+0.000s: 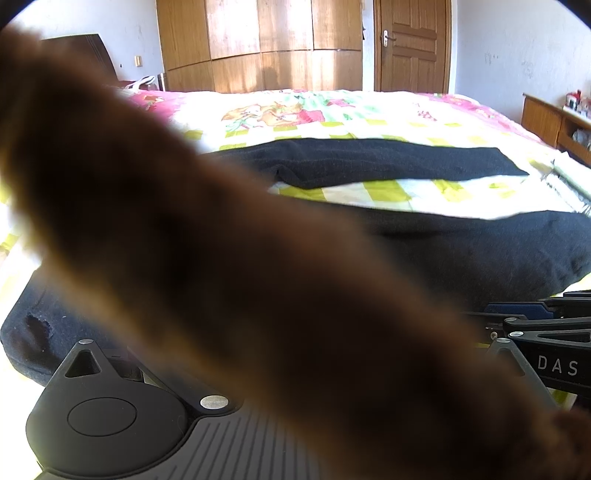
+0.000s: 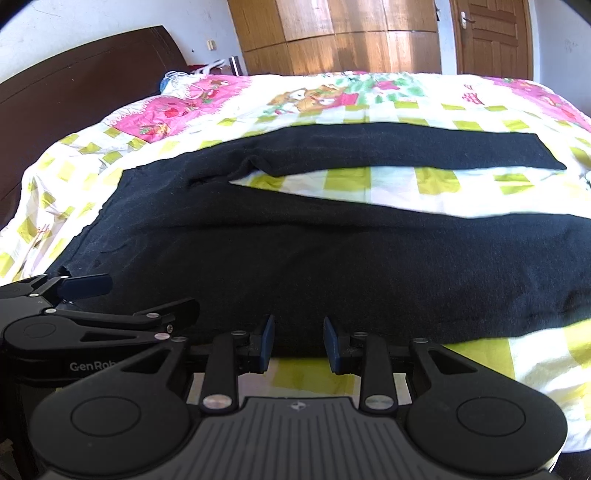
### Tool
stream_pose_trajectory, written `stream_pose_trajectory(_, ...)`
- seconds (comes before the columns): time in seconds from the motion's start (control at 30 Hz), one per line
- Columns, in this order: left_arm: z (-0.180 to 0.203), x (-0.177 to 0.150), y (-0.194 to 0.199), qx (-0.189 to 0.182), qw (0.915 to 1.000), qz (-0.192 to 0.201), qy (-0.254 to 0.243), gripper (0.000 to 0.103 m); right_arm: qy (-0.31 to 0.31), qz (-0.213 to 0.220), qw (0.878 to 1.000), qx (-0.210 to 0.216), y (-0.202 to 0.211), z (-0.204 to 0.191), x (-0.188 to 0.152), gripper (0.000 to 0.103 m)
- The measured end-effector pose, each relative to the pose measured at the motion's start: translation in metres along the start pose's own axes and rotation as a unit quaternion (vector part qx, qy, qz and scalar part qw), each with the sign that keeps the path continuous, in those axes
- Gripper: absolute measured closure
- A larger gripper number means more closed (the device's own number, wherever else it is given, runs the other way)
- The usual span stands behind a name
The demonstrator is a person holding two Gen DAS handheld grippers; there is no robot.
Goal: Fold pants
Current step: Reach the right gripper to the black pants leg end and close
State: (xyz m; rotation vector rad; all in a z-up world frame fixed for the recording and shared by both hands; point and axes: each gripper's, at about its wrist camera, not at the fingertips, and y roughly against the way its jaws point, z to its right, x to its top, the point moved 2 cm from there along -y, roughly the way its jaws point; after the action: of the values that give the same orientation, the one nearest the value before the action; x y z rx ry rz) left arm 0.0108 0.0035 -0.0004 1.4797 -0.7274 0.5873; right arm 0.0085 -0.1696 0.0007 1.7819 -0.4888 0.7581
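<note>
Black pants (image 2: 295,251) lie spread flat on the bed, waist to the left, the two legs (image 2: 406,147) running right with a wedge of bedspread between them. My right gripper (image 2: 298,345) is open, its blue pads at the near edge of the pants with no cloth between them. My left gripper (image 2: 88,284) shows at the left of the right wrist view, by the waist corner; its jaws cannot be read. In the left wrist view a blurred brown shape (image 1: 221,258) covers the fingers; the pants (image 1: 480,251) show behind it.
The bed has a chequered green, white and pink bedspread (image 2: 369,103). A dark headboard (image 2: 74,74) stands at the left, a wooden wardrobe (image 2: 332,33) and door (image 2: 491,37) at the back. A wooden side table (image 1: 554,118) is at the right.
</note>
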Motion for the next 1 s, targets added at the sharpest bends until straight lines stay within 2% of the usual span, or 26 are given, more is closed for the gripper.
stream_pose_trajectory(0.13, -0.015, 0.013, 0.008, -0.015, 0.9996, 0.013, -0.018, 0.0, 0.03, -0.002, 0.999, 0.022, -0.004, -0.011, 0.019, 0.058)
stream_pose_trajectory(0.23, -0.038, 0.027, 0.01, -0.012, 0.9993, 0.028, -0.023, 0.0, 0.068, 0.003, 0.997, 0.022, -0.014, -0.024, 0.04, 0.057)
stream_pose_trajectory(0.4, -0.094, 0.054, 0.001, 0.02, 0.9978, 0.052, -0.036, 0.0, 0.143, 0.003, 0.989, 0.036, -0.049, -0.05, 0.088, 0.056)
stream_pose_trajectory(0.5, -0.133, 0.073, -0.015, 0.045, 0.9966, 0.055, -0.043, 0.0, 0.196, -0.004, 0.979, 0.053, -0.085, -0.069, 0.121, 0.054)
stream_pose_trajectory(0.63, -0.194, 0.111, -0.053, 0.073, 0.995, 0.054, -0.041, 0.0, 0.267, -0.008, 0.96, 0.085, -0.15, -0.092, 0.174, 0.05)
stream_pose_trajectory(0.77, -0.246, 0.143, -0.113, 0.085, 0.9951, 0.038, -0.033, 0.0, 0.325, -0.021, 0.939, 0.108, -0.224, -0.106, 0.218, 0.047)
stream_pose_trajectory(0.9, -0.289, 0.155, -0.165, 0.08, 0.9968, 0.007, -0.006, 0.0, 0.365, -0.056, 0.923, 0.107, -0.287, -0.109, 0.253, 0.044)
stream_pose_trajectory(1.0, -0.312, 0.163, -0.188, 0.071, 0.9973, -0.011, 0.014, 0.0, 0.386, -0.082, 0.913, 0.107, -0.322, -0.109, 0.274, 0.042)
